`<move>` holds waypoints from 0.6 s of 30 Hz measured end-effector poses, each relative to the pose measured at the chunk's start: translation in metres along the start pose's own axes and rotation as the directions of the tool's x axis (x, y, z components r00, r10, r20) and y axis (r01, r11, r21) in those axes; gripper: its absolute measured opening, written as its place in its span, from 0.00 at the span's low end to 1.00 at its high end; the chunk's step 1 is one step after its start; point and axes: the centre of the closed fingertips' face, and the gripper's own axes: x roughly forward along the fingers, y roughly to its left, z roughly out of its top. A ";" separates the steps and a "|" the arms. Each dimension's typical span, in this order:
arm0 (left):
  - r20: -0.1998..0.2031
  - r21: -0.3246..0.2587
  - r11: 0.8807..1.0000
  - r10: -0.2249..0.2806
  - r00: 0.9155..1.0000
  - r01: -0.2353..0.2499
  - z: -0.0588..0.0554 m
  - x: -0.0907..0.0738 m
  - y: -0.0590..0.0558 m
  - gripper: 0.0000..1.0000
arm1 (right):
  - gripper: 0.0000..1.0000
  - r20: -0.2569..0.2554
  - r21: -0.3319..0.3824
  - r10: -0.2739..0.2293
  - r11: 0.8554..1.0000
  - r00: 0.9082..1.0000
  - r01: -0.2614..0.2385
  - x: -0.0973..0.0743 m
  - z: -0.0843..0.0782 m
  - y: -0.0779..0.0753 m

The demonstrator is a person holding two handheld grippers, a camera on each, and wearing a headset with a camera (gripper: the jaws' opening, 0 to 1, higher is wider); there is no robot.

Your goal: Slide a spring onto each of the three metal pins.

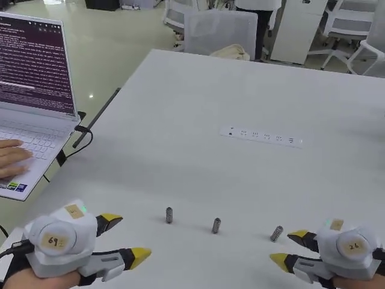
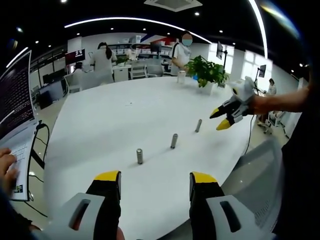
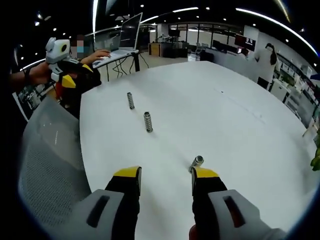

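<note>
— White counter [image 1: 198, 102], open-plan office behind, one grey mesh chair [image 1: 219, 31] at the far edge. What is logged on it?
— Item one: open laptop [image 1: 36, 66] at the left corner, lines of text on its screen, a person's hand [image 1: 11, 158] on the keyboard. Item two: white power strip [image 1: 260, 136], lying flat, well apart from the work.
— And the task's parts?
— Three springs in a row near the front edge. Left spring [image 1: 169, 215]: upright. Middle spring [image 1: 216, 226]: upright. Right spring [image 1: 277, 233]: tilted. All grey metal, and the right gripper view shows their coils. Whether a pin sits inside each cannot be told.
— Grippers?
— Left gripper [image 1: 129, 236]: low at the left end of the row, near the left spring, yellow-tipped fingers [image 2: 107, 176] spread, holding nothing. Right gripper [image 1: 283, 247]: at the right end, fingers likewise spread and empty. The right spring stands just beside one fingertip in that gripper's own view; whether they touch cannot be told.
</note>
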 end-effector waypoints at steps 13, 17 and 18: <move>0.007 0.005 1.000 -0.011 1.000 0.011 0.007 0.004 0.001 0.51 | 0.51 0.052 0.048 -0.038 0.998 0.998 0.036 -0.019 0.002 0.011; 0.011 0.008 1.000 -0.012 1.000 0.012 0.010 0.004 0.003 0.51 | 0.54 0.071 0.077 -0.051 0.996 0.996 0.046 -0.025 0.003 0.012; 0.011 0.009 1.000 -0.012 1.000 0.012 0.010 0.003 0.004 0.51 | 0.55 0.073 0.084 -0.056 0.995 0.996 0.049 -0.027 0.002 0.012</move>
